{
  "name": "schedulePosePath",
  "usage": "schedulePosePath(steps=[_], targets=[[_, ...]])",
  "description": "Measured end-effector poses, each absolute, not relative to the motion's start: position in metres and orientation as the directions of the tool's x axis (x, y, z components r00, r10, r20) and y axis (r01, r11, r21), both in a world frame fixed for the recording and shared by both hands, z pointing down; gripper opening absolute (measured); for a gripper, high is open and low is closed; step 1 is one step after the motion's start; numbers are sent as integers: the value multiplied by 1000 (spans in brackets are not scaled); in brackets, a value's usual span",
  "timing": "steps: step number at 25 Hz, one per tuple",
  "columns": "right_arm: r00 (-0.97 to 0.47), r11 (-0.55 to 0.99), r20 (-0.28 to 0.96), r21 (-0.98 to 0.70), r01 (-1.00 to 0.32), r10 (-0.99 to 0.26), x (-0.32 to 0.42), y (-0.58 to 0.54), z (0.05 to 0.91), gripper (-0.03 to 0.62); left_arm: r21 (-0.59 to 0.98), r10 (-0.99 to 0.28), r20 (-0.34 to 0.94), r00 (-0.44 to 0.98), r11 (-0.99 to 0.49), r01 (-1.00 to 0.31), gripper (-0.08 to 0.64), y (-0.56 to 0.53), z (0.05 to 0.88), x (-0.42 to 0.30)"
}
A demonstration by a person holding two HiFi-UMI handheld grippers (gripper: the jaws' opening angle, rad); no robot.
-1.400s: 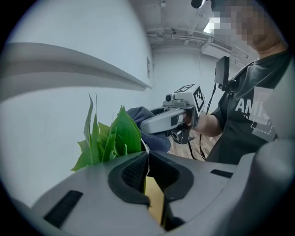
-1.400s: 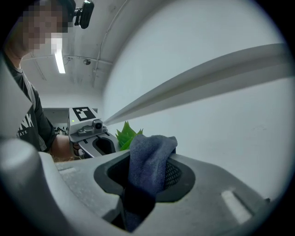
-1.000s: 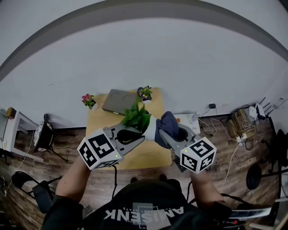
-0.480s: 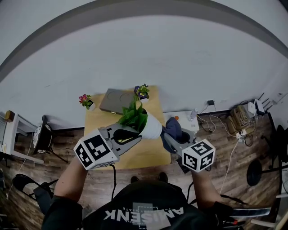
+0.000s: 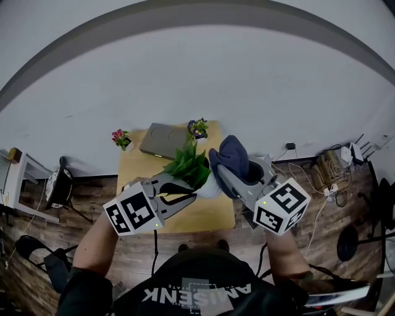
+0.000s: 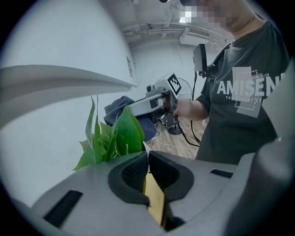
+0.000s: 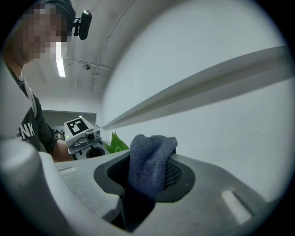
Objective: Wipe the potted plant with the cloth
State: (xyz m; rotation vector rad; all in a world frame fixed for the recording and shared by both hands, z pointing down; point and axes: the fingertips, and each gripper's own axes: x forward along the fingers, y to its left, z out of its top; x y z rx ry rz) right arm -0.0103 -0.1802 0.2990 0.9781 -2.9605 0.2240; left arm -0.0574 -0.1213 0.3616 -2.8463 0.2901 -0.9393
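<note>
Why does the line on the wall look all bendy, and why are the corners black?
Head view: the wide lens bows the grey wall stripe into an arch. Left gripper view: black corners ring a round picture. Right gripper view: same round frame, with the cloth sharp.

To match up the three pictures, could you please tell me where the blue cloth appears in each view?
Head view: cloth right of centre, beside the potted plant.
Left gripper view: cloth centre left, behind the leaves.
Right gripper view: cloth bottom centre, clamped in the jaws.
Shared landmark: the potted plant's green leaves.
</note>
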Motion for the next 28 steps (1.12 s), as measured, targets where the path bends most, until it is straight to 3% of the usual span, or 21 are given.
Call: schedulePosePath(steps=[4, 15, 28], targets=[[-826, 817, 64, -123, -563, -560, -27, -180, 297, 126, -225, -246, 558, 793, -964, -140, 9, -119, 354, -54], [-777, 737, 131, -253, -627, -616, -3, -188, 350, 127, -286, -300, 561, 772, -945, -159, 11, -125, 350, -62], [-761, 690, 225, -324, -648, -609, 28, -182, 399, 127, -353, -263, 603, 753, -934, -43, 9, -115, 353, -56]])
